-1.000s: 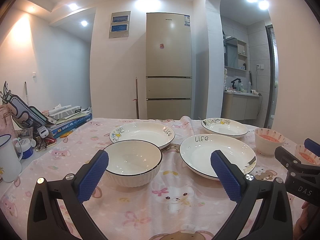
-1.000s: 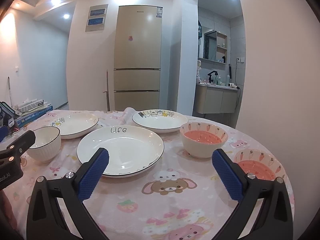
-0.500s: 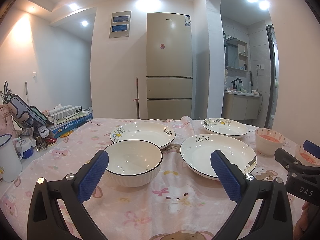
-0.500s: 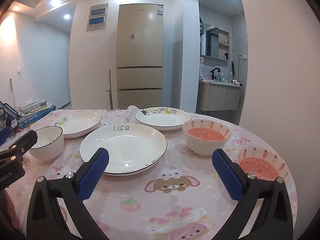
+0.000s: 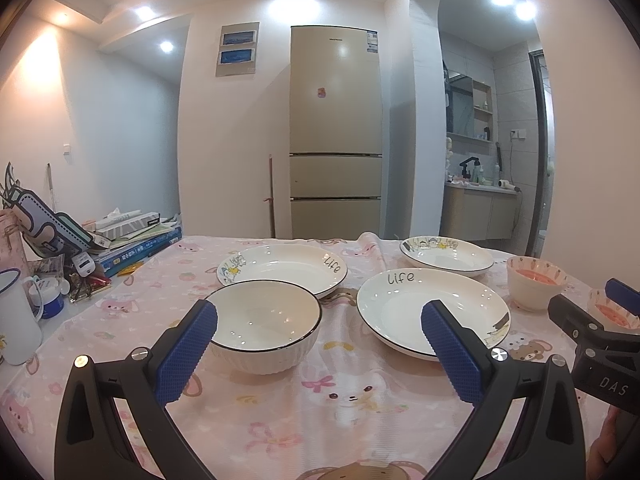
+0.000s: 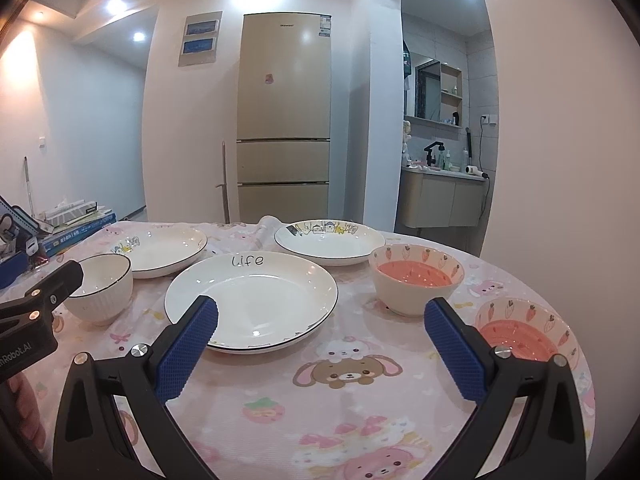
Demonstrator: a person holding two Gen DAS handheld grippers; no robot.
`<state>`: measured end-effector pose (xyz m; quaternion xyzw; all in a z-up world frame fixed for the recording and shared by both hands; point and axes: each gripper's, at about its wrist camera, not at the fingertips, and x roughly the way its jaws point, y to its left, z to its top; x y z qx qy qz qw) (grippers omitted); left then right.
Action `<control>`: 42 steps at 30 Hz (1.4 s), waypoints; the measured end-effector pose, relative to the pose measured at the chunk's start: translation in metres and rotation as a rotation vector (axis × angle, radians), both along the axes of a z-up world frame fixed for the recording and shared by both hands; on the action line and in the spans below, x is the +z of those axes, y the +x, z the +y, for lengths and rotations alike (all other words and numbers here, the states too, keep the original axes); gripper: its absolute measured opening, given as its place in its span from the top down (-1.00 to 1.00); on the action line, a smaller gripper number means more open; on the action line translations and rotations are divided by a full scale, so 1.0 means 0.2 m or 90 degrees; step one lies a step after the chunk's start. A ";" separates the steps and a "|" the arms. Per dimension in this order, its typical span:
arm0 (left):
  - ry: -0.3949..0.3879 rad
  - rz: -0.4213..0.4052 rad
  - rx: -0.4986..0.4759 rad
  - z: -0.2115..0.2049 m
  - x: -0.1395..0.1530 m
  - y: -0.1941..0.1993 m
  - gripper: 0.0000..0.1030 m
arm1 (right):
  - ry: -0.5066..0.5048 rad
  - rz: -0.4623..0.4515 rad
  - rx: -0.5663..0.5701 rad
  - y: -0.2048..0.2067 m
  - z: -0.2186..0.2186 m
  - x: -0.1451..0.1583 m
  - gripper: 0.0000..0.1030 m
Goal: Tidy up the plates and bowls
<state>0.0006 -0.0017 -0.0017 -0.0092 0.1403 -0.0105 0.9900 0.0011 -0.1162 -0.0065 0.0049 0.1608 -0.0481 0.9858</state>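
A white ribbed bowl (image 5: 264,332) (image 6: 100,288) with a dark rim sits just beyond my open left gripper (image 5: 318,320). Three white plates lie on the pink cloth: a "Life" plate (image 5: 432,312) (image 6: 252,300) in the middle, a second "Life" plate (image 5: 282,268) (image 6: 164,246) at the back left, and a cartoon-rimmed plate (image 5: 446,256) (image 6: 328,240) at the back. Two carrot-patterned bowls with orange insides stand on the right, one (image 6: 416,280) (image 5: 534,284) farther and one (image 6: 524,332) nearer. My right gripper (image 6: 320,320) is open and holds nothing.
The table (image 6: 340,420) wears a pink cartoon cloth. Books and boxes (image 5: 132,236) are stacked at the left edge beside a white mug (image 5: 14,320) and small clutter. A beige fridge (image 5: 336,136) stands behind, and a washroom opens at the right.
Both grippers have drifted slightly, mostly upward, so the dishes sit a little lower in each view. Nothing on the table has moved and both grippers stay open.
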 end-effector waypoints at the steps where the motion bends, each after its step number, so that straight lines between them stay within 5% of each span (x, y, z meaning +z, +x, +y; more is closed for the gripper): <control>1: -0.005 0.000 -0.018 0.02 -0.01 0.00 -1.00 | 0.002 -0.006 0.002 -0.01 0.01 0.00 -1.00; 9: -0.012 -0.088 -0.013 0.05 0.10 -0.16 -1.00 | -0.083 -0.028 -0.054 -0.07 0.08 0.03 -1.00; 19: -0.062 -0.095 -0.050 0.08 0.28 -0.27 -1.00 | -0.057 -0.057 -0.060 -0.23 0.01 0.19 -1.00; 30: 0.013 -0.166 -0.057 -0.03 0.38 -0.50 -1.00 | -0.061 -0.092 -0.075 -0.48 -0.08 0.34 -1.00; 36: -0.011 -0.145 -0.056 0.06 0.40 -0.51 -1.00 | -0.063 -0.101 -0.081 -0.51 -0.07 0.35 -1.00; 42: 0.038 -0.145 -0.027 0.10 0.40 -0.48 -1.00 | -0.053 -0.092 -0.057 -0.46 -0.04 0.35 -1.00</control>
